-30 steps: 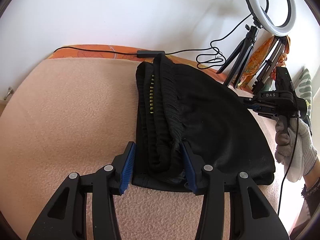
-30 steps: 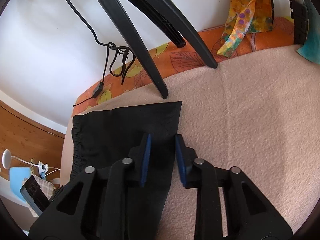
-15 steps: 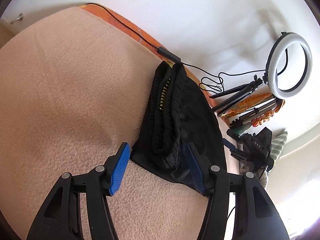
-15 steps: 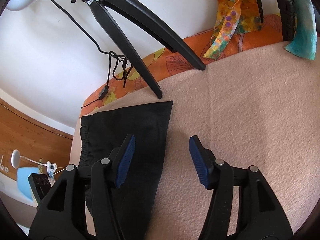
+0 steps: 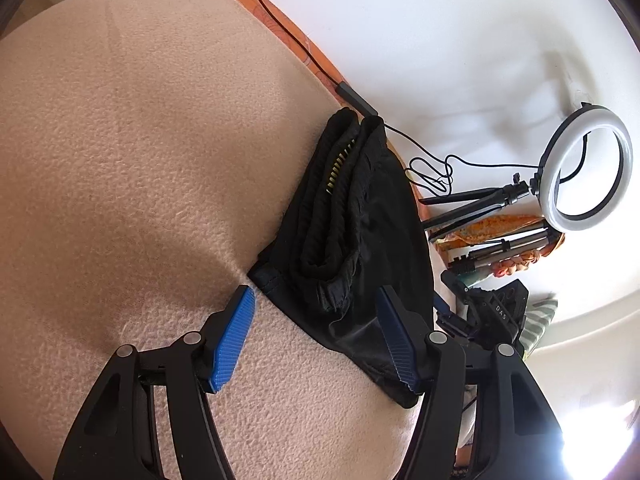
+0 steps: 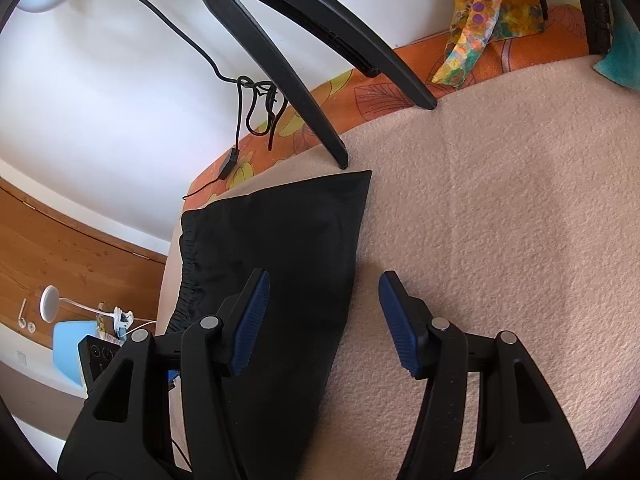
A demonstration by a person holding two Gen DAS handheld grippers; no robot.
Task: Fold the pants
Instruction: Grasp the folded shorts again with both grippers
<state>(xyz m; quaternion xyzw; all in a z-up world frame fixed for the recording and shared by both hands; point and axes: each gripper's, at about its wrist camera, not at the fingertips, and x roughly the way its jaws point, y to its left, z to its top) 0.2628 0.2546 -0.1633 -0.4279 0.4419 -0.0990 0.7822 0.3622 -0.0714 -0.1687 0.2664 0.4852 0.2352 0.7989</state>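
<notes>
The black pants (image 5: pixel 360 232) lie folded into a compact stack on the peach blanket (image 5: pixel 140 160), waistband bunched along the stack's left side. My left gripper (image 5: pixel 316 308) is open and empty, raised just in front of the stack's near corner. In the right wrist view the pants (image 6: pixel 280 248) lie flat with the elastic waistband at the left. My right gripper (image 6: pixel 324 292) is open and empty, above the stack's right edge, with its left finger over the cloth and its right finger over bare blanket (image 6: pixel 500 220).
A ring light (image 5: pixel 584 168) on a tripod stands at the far side; its black legs (image 6: pixel 312 92) land just beyond the pants. Cables (image 5: pixel 432 168) lie along the orange sheet edge. A colourful cloth (image 6: pixel 488 8) hangs nearby. A wooden door shows at the left.
Both grippers opened and let go of the pants. The left gripper lifted back and tilted away from the stack. The right gripper pulled back slightly.
</notes>
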